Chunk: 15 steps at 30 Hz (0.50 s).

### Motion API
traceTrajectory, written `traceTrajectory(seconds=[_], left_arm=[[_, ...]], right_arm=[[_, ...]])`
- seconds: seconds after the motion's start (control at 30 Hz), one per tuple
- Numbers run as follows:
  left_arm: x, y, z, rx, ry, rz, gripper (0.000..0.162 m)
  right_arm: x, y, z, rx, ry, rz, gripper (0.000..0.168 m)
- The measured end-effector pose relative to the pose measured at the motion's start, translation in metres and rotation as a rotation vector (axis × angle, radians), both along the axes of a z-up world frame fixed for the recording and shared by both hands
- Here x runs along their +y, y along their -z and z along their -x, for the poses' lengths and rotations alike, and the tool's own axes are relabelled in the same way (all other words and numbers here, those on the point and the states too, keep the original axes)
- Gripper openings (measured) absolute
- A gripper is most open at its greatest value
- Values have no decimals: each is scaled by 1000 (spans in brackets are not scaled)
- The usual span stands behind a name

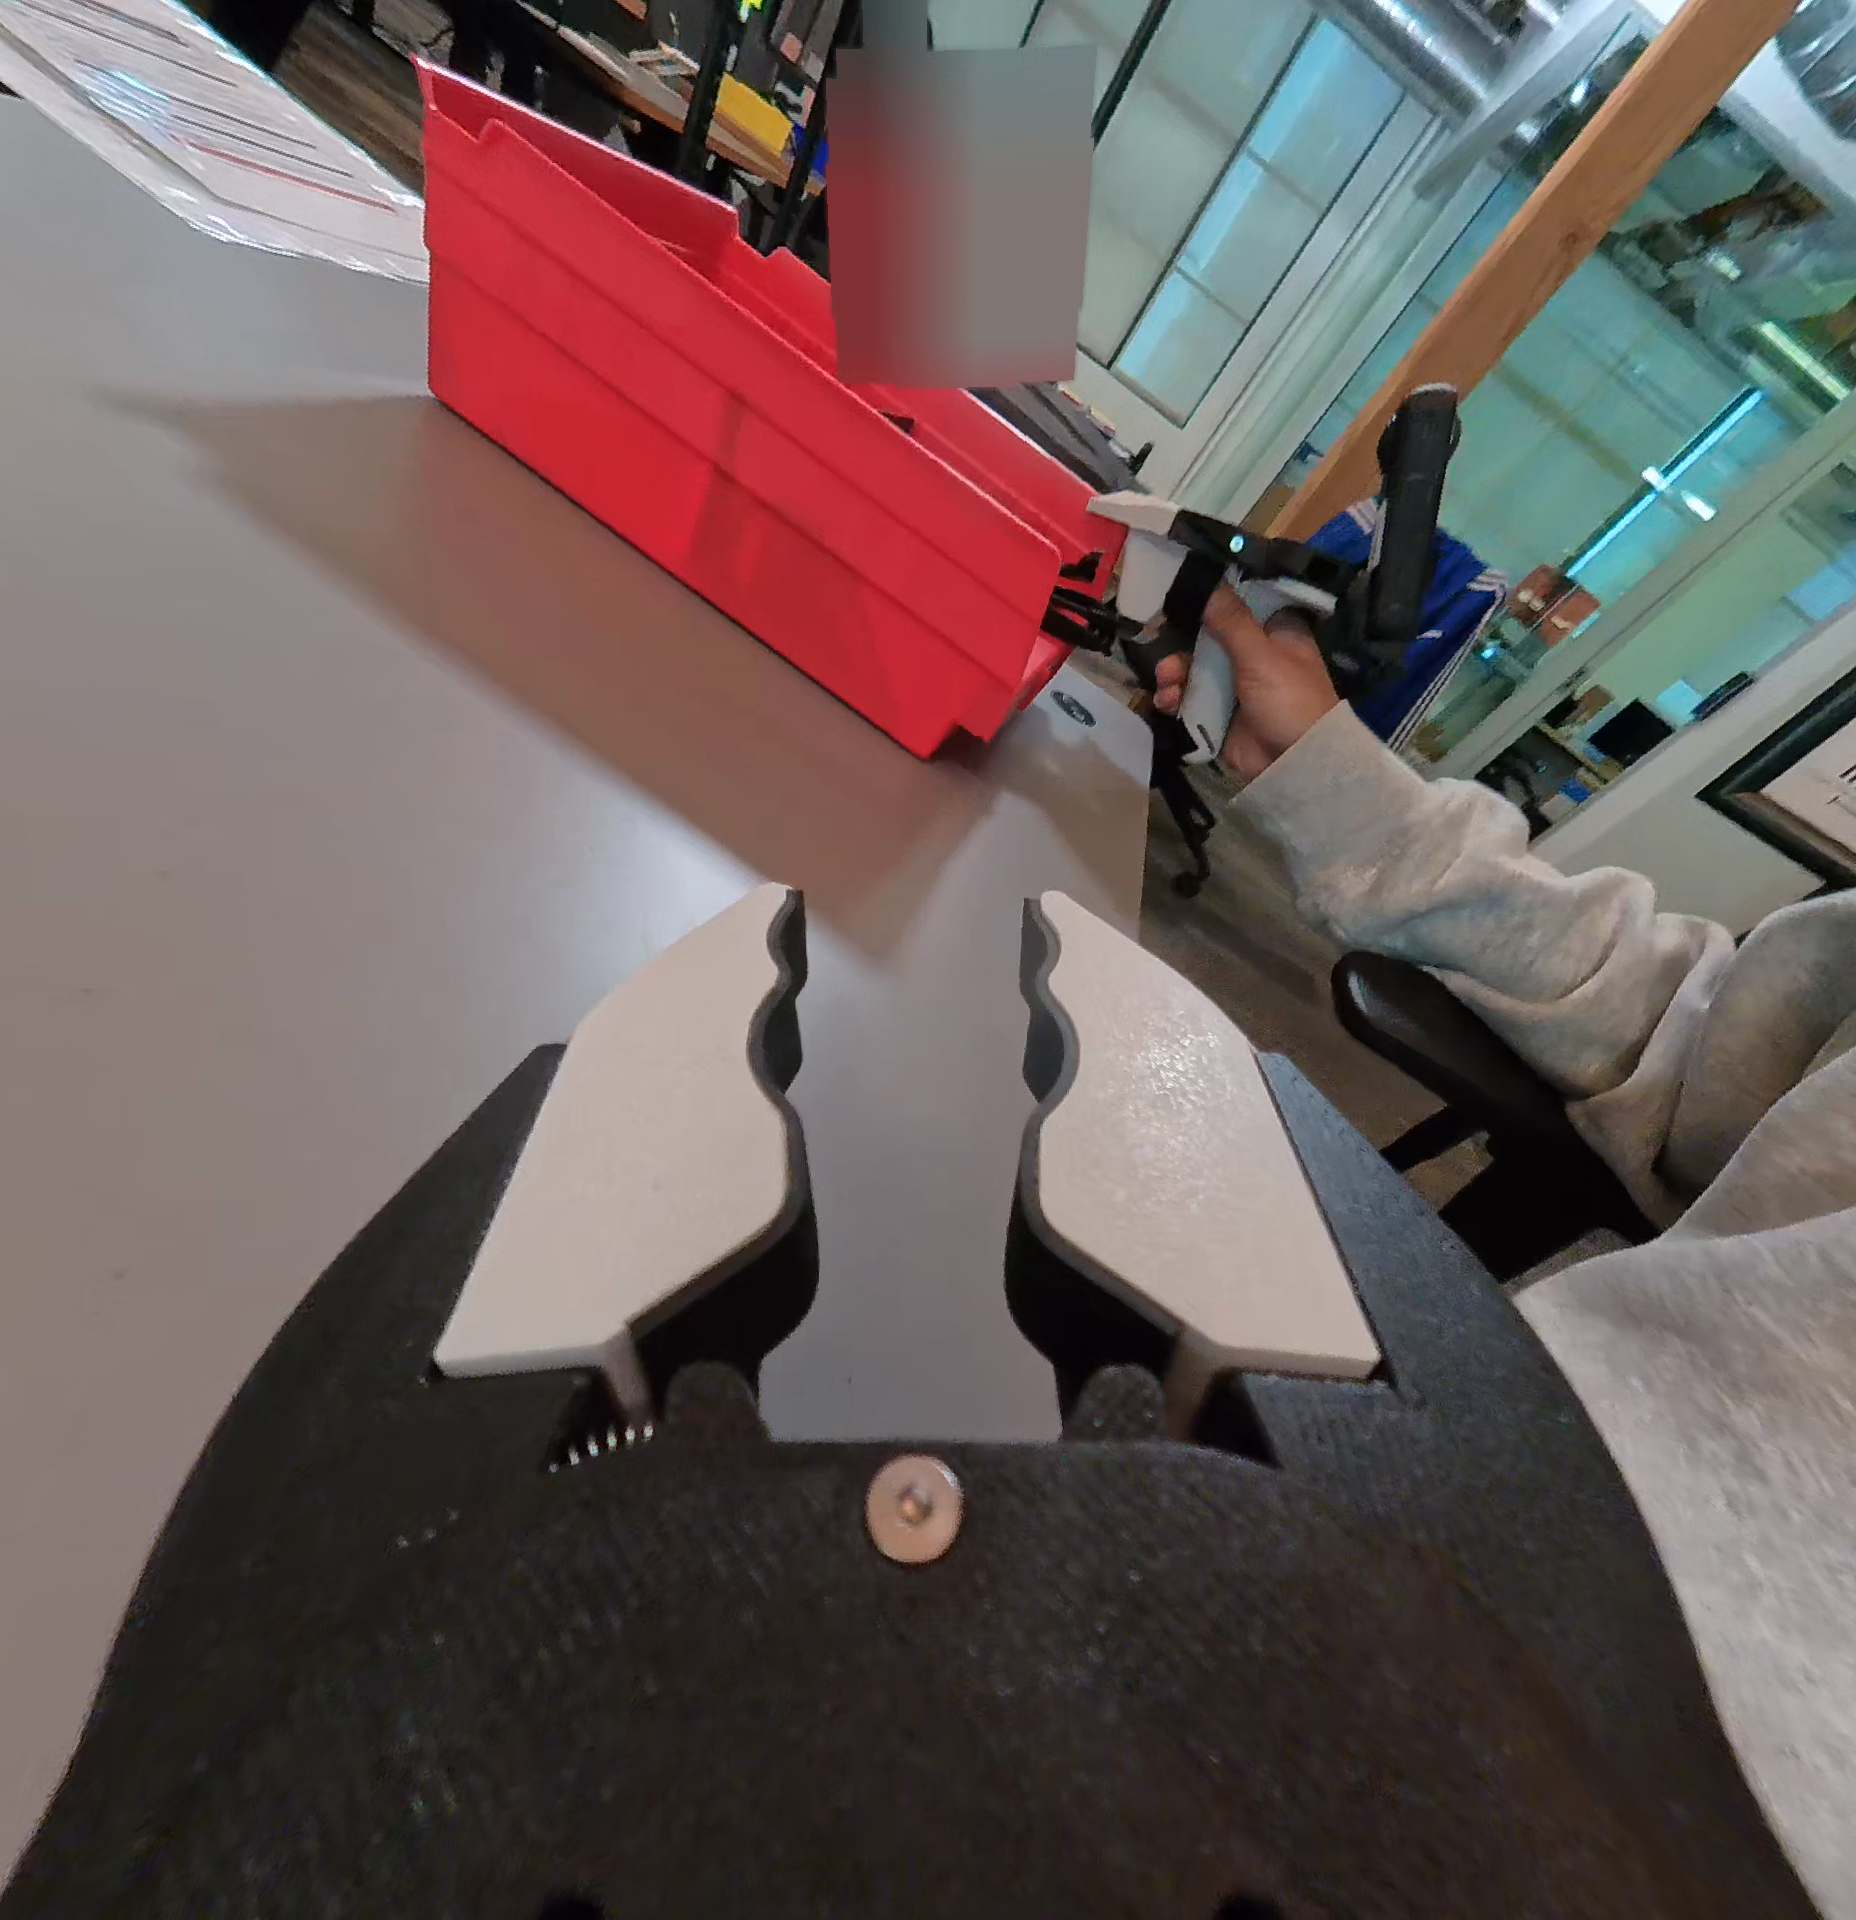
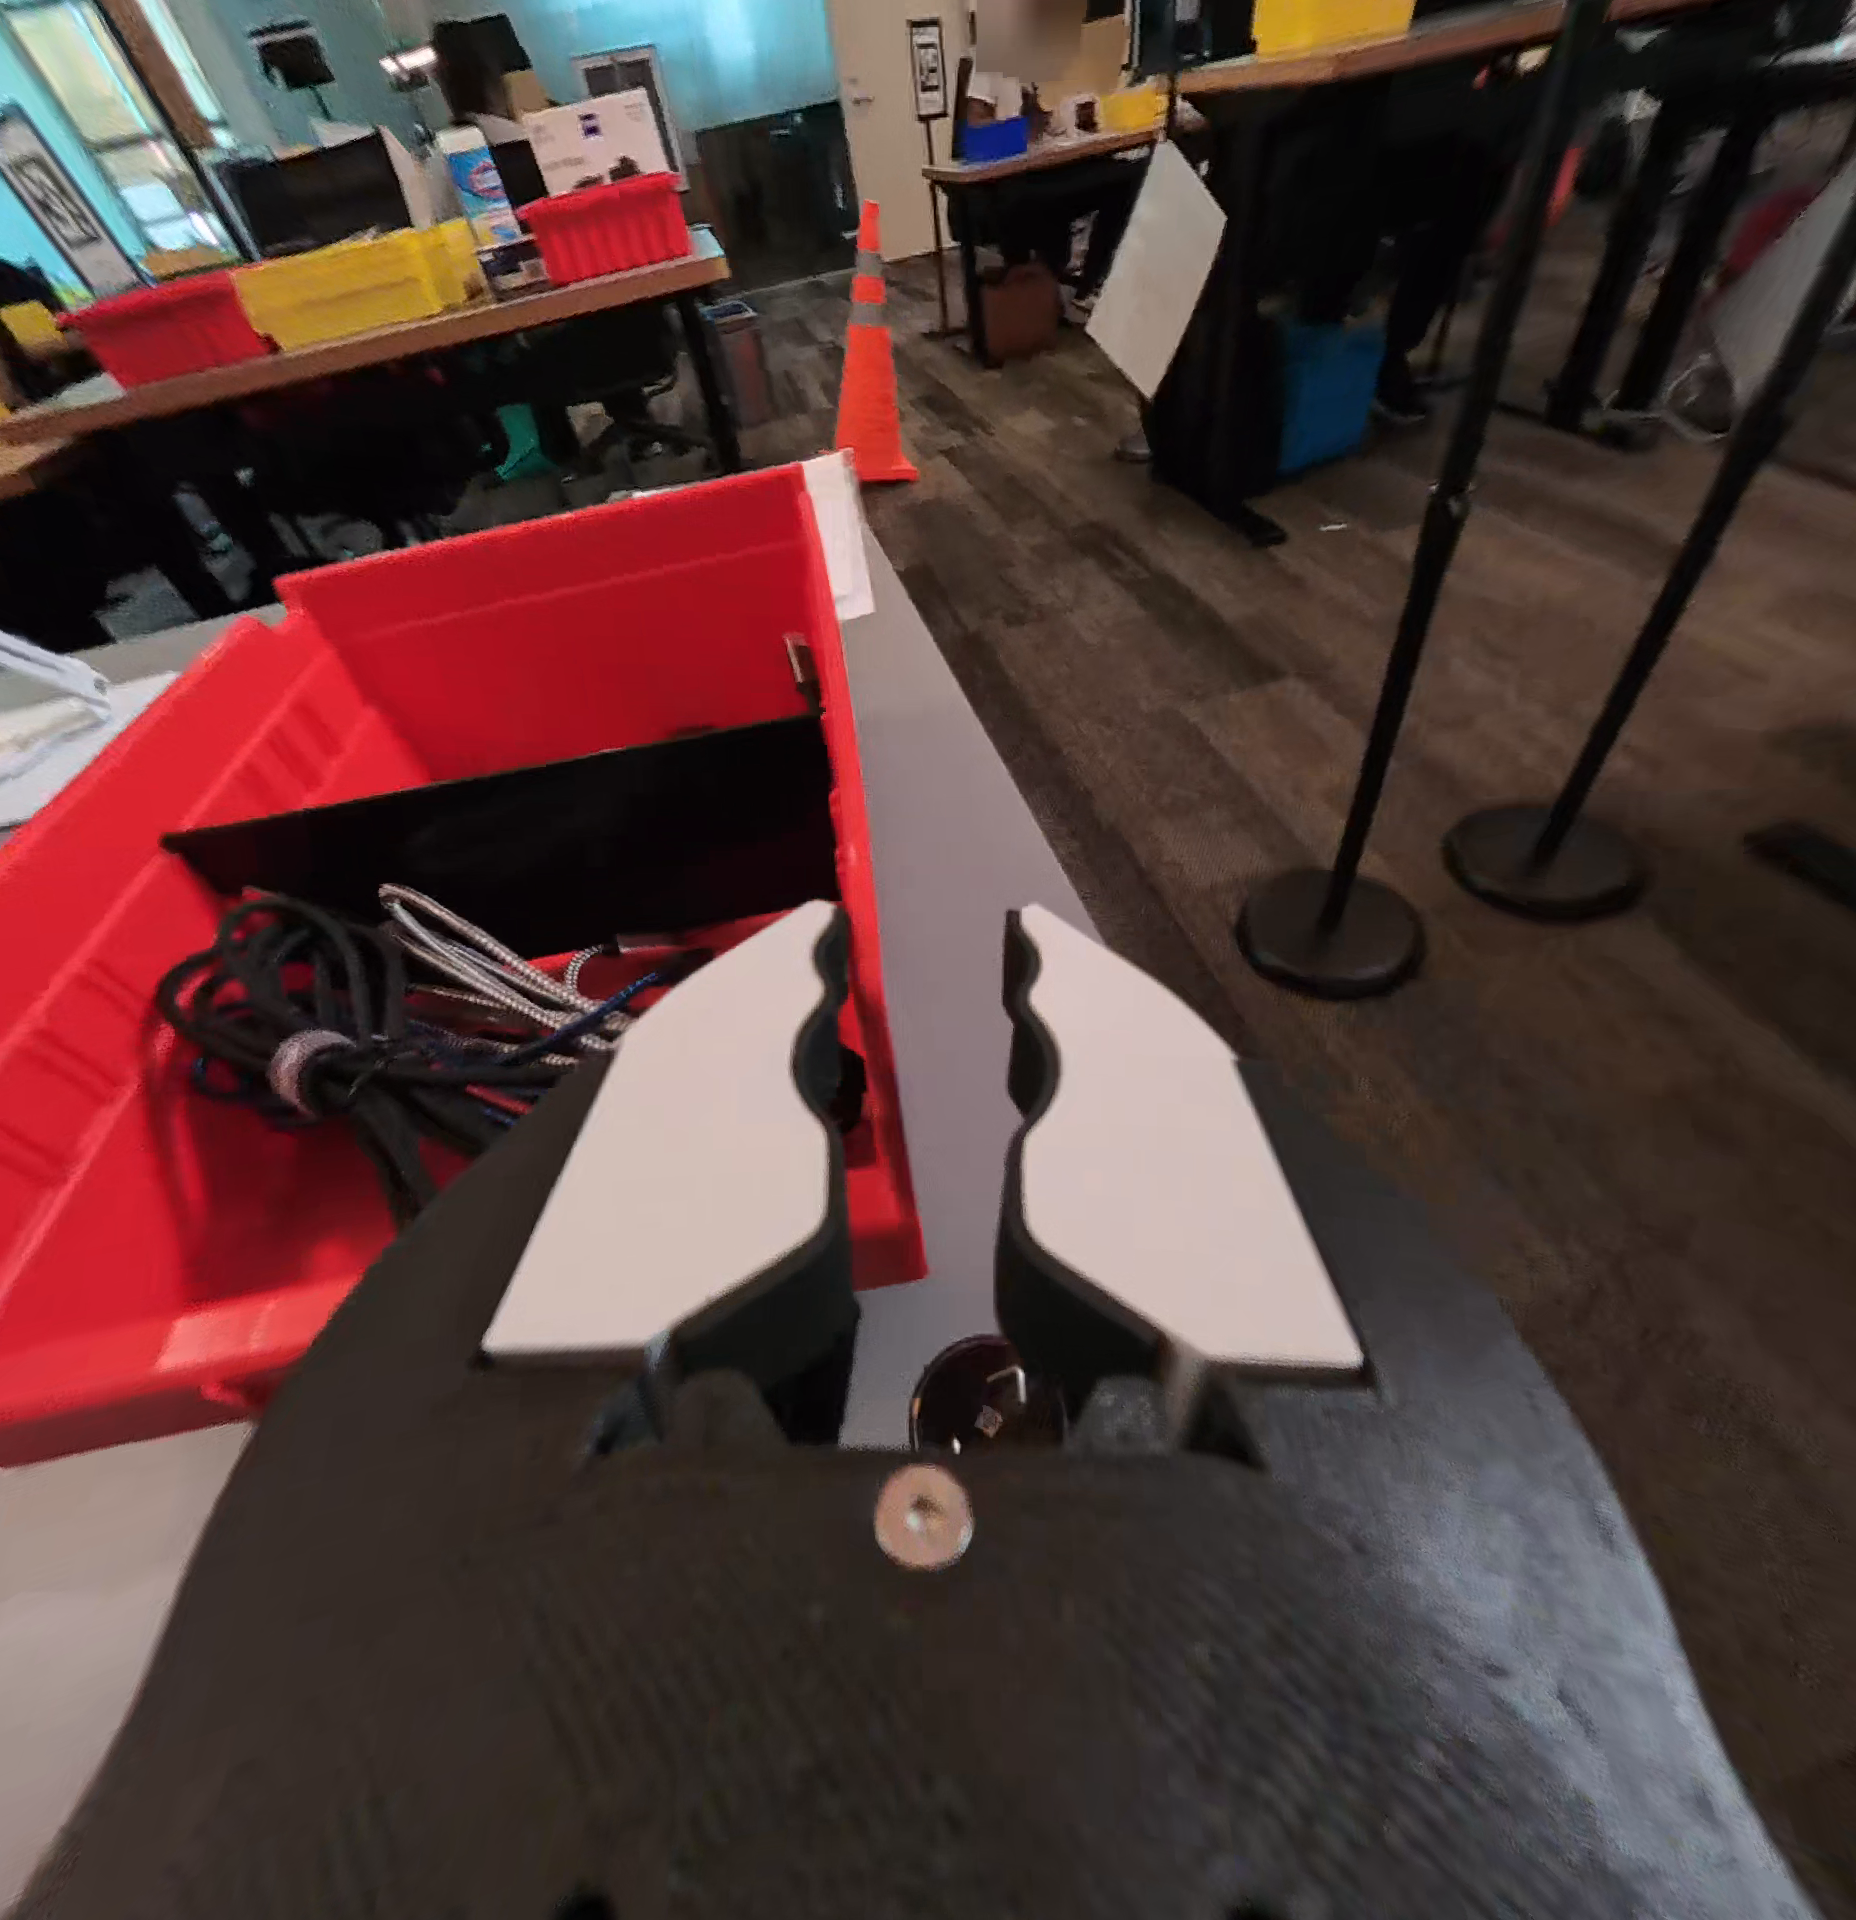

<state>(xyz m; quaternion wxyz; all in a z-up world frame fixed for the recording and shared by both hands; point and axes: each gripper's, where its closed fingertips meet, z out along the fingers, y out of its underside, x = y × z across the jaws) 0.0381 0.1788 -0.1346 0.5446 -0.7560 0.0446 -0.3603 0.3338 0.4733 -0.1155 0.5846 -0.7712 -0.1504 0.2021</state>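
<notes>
A red plastic bin (image 1: 695, 457) stands on the grey table (image 1: 228, 831). My left gripper (image 1: 911, 914) is open and empty, low over the table, well short of the bin. My right gripper (image 2: 924, 925) is open and empty at the bin's near right corner. Its left finger is over the bin's inside (image 2: 550, 623) and its right finger is over the table strip (image 2: 934, 790). The bin holds a tangle of black and silver braided cables (image 2: 363, 1029) in front of a black divider (image 2: 550, 821). The right gripper also shows in the left wrist view (image 1: 1121, 561), held by a hand.
A small round dark object (image 2: 981, 1392) lies on the table under my right gripper. Papers (image 1: 207, 135) lie at the table's far left. The table edge runs close beside the bin. Beyond it are a chair armrest (image 1: 1443, 1049), an orange cone (image 2: 870, 353) and stanchion posts (image 2: 1423, 582). One gripper's finger ends stand about 40 cm off the other's.
</notes>
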Motion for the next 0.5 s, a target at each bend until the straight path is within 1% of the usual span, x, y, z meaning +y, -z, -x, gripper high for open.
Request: traceTrajectory(seconds=[0.1,0.17,0.23,0.27,0.33,0.37,0.4,0.43,0.5], left_arm=[[-8,2,6,64,-29,0,40],[-14,3,14,98,-76,-5,40],[-22,3,23,119,-118,-4,41],[-25,4,26,122,-132,5,42],[-32,7,34,116,-159,27,47],[-35,8,37,104,-171,37,50],[-38,9,40,88,-182,50,54],[-41,11,43,71,-191,64,57],[-48,12,49,48,-206,80,60]], right_arm=[[6,-3,4,70,-30,22,29],[11,-6,13,80,-62,27,31],[15,-1,29,46,-116,56,39],[17,6,37,13,-138,84,46],[24,28,49,-71,-146,177,65],[27,38,54,-75,-147,238,64],[29,44,58,-35,-157,301,57],[31,45,61,33,-165,348,45],[38,44,60,177,-154,382,23]])
